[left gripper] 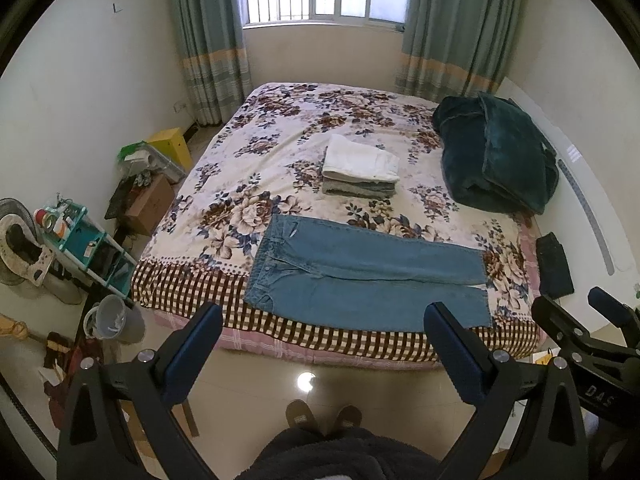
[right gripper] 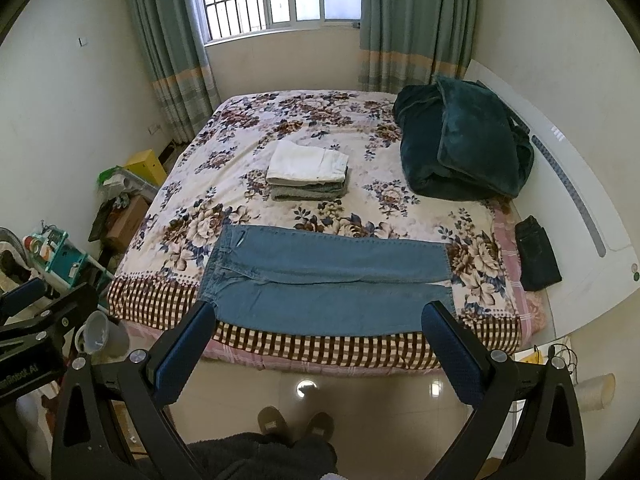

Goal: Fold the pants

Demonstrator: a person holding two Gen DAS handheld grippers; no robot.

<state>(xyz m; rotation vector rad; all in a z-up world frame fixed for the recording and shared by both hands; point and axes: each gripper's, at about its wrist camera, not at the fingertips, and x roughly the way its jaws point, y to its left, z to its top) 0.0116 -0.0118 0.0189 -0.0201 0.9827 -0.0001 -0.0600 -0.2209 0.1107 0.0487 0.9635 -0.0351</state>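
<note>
Jeans (left gripper: 360, 276) lie spread flat on the near part of the bed (left gripper: 280, 120), close to its checked front edge. Their long axis runs across the bed from 9 o'clock to 3 o'clock: the waistband points to 9 o'clock and the two leg hems to 3 o'clock, with the legs side by side and touching along most of their length. Beyond the jeans, toward 12 o'clock, sits a small stack of folded clothes (left gripper: 360, 168), white on top and grey beneath. A dark green blanket (left gripper: 496, 152) is heaped at about 2 o'clock, and a folded dark garment (left gripper: 554, 266) lies at 3 o'clock by the bed's edge. The left gripper (left gripper: 322, 320) hangs in the air in front of the bed, its jaws spread wide and holding nothing. The right gripper (right gripper: 318, 318) hangs beside it, its jaws likewise spread wide and empty.
</note>
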